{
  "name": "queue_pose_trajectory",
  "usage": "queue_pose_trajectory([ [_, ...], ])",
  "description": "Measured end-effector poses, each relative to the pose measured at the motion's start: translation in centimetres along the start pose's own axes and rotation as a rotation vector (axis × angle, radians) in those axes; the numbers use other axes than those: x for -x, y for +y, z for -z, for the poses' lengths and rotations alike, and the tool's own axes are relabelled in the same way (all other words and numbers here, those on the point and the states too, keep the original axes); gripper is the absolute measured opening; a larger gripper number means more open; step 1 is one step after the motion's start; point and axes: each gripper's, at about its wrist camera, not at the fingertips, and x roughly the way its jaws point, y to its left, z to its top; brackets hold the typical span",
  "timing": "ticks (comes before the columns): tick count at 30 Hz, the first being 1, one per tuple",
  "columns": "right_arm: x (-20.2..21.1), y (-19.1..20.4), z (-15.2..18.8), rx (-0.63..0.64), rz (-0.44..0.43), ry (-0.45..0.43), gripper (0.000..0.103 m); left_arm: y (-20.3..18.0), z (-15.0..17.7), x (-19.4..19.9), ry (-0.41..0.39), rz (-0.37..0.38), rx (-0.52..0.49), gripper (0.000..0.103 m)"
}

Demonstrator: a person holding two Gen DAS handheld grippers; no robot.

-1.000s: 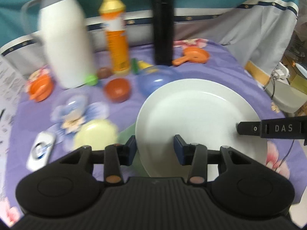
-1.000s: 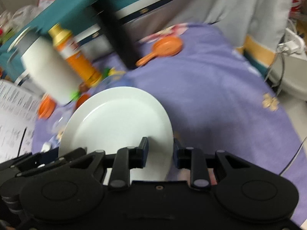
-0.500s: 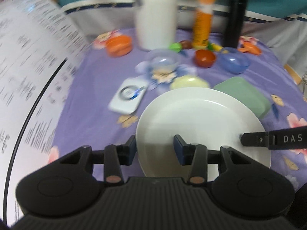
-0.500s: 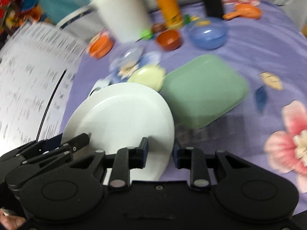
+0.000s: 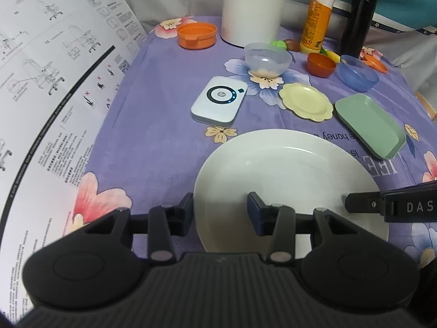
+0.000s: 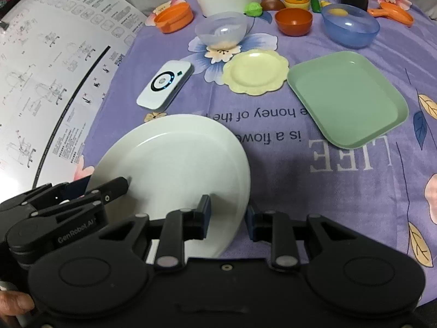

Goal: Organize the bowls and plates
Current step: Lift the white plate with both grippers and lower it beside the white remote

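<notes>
White plate (image 5: 286, 180): my left gripper (image 5: 220, 209) and right gripper (image 6: 228, 216) each grasp its rim above the purple tablecloth (image 6: 314, 180).

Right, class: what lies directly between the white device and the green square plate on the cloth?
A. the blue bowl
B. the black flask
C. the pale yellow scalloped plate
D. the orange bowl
C: the pale yellow scalloped plate sits between the white device and the green square plate.

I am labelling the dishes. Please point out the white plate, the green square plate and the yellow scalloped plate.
white plate (image 6: 174, 164): right wrist view, on its flat centre.
green square plate (image 6: 347, 95): right wrist view, on its flat bottom.
yellow scalloped plate (image 6: 255, 71): right wrist view, on its centre.
</notes>
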Motion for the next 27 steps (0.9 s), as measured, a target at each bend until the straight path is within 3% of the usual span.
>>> queue_pose_trajectory([
  [9, -1.6, -0.8, -0.7, 0.0, 0.032, 0.005, 0.029, -0.6, 0.0, -1.8, 0.012, 0.002, -0.029, 0.041],
  [13, -1.8, -0.9, -0.6, 0.011, 0.03, 0.005, 0.043, -1.0, 0.0, -2.1, 0.013, 0.003, -0.051, 0.042],
  [14, -1.9, -0.9, -0.6, 0.013, 0.021, 0.005, 0.049, -1.1, 0.0, -2.1, 0.009, 0.0, -0.054, 0.053],
  [15, -1.8, -0.9, -0.6, 0.015, 0.008, 0.0, 0.066, -1.1, 0.0, -2.0, 0.005, -0.004, -0.055, 0.072],
  [16, -1.6, -0.8, -0.7, 0.019, 0.001, -0.009, 0.085, -1.2, -0.1, -1.9, -0.006, -0.014, -0.055, 0.081],
  [17, -1.3, -0.7, -0.7, 0.026, 0.0, -0.026, 0.092, -1.2, -0.1, -1.7, -0.022, -0.026, -0.057, 0.094],
  [18, -1.0, -0.6, -0.7, 0.036, 0.0, -0.048, 0.1, -1.3, -0.1, -1.4, -0.042, -0.044, -0.061, 0.1],
  [27, 1.3, -1.2, -0.9, 0.08, -0.008, -0.143, 0.103, -1.3, -1.3, -0.4, -0.057, -0.06, -0.023, 0.103],
])
